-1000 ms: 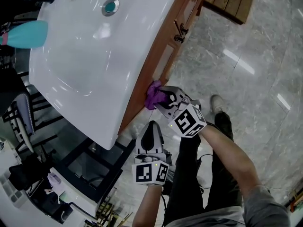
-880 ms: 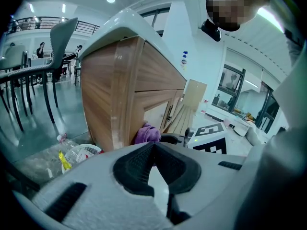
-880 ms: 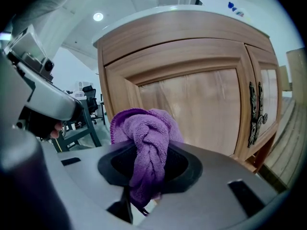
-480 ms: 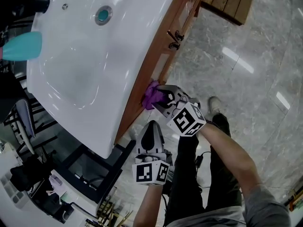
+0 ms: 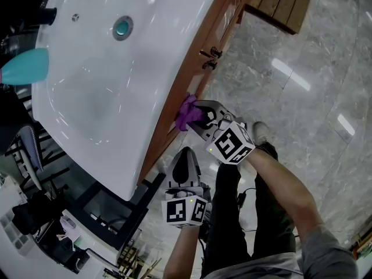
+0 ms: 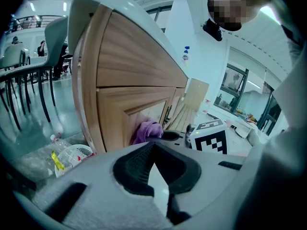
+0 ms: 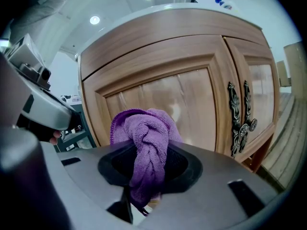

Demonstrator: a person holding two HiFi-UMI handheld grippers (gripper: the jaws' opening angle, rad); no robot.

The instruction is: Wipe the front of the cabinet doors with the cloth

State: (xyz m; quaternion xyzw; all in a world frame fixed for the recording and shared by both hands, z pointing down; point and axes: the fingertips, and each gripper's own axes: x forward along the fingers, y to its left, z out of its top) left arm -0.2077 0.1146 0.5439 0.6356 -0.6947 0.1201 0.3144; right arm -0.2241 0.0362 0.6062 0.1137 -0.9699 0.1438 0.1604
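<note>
My right gripper [image 5: 199, 114] is clamped on the purple cloth [image 7: 144, 138], which is bunched against the panel of the nearer cabinet door [image 7: 192, 95], while my left gripper [image 5: 185, 156] hangs closed and empty below, so I judge the wiping partway done, with the door beyond the handles [image 7: 241, 119] left to do.
</note>
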